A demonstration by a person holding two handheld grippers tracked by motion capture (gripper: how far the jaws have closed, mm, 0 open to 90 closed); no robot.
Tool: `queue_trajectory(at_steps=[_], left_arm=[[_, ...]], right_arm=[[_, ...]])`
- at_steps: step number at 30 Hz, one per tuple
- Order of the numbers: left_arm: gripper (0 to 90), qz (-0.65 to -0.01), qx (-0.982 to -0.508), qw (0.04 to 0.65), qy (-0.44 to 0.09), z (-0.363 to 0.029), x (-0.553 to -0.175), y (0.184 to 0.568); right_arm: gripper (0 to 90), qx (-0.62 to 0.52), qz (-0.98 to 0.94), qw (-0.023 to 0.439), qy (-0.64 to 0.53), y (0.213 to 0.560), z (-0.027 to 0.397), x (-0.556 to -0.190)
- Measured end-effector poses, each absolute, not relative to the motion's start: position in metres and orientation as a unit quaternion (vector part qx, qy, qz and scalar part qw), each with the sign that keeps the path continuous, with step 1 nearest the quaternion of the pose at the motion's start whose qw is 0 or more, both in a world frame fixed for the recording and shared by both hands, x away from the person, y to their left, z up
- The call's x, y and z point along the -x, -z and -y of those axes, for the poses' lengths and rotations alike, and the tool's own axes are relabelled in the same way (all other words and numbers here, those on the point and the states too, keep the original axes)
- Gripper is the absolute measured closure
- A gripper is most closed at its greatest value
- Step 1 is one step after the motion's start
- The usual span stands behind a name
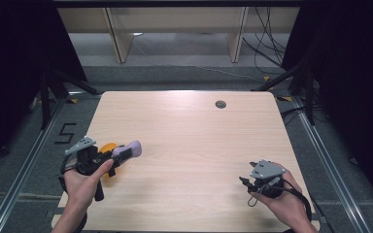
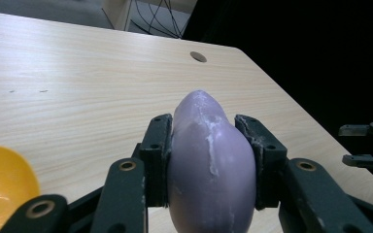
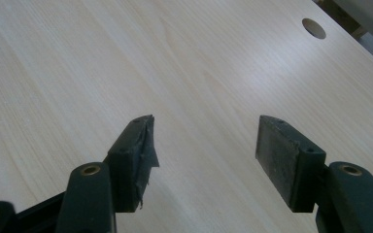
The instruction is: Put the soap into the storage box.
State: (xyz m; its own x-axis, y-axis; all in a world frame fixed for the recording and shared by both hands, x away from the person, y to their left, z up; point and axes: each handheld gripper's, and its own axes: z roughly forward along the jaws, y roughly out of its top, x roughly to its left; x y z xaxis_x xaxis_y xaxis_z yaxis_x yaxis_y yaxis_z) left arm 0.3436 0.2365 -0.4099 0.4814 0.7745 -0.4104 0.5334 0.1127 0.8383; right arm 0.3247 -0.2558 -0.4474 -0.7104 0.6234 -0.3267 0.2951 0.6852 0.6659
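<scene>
Your left gripper (image 1: 121, 154) is clamped on a purple egg-shaped object (image 1: 128, 149), at the left side of the table (image 1: 189, 141) and near its front edge. In the left gripper view the pads (image 2: 158, 155) press flat against both flanks of this object (image 2: 209, 165), which bulges between them and juts past their tips; whitish streaks mark its surface. It is carried clear of the wood, nose pointing toward the table's middle. An orange rounded object (image 1: 108, 147) sits just beside the left gripper, on its outer side; whether it touches the gripper cannot be told. Your right gripper (image 1: 245, 182) rests well apart, near the front right corner. Its jaws stand apart with nothing between them, bare wood showing through the gap. A round grommet hole (image 1: 220, 104) lies toward the far edge.
</scene>
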Motion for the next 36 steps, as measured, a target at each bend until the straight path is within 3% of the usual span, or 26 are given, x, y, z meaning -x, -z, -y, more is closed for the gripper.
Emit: queue_trajectory(at_steps=[26, 36], left_arm=[[58.7, -0.535, -0.636, 0.532, -0.163, -0.268, -0.341, 0.418], [58.6, -0.561, -0.627, 0.498, -0.209, -0.281, -0.347, 0.432]], right_arm=[[39.8, -0.270, -0.872, 0.275, -0.301, 0.447, 0.255, -0.324], [39.8, -0.269, -0.873, 0.274, -0.301, 0.448, 0.255, -0.324]])
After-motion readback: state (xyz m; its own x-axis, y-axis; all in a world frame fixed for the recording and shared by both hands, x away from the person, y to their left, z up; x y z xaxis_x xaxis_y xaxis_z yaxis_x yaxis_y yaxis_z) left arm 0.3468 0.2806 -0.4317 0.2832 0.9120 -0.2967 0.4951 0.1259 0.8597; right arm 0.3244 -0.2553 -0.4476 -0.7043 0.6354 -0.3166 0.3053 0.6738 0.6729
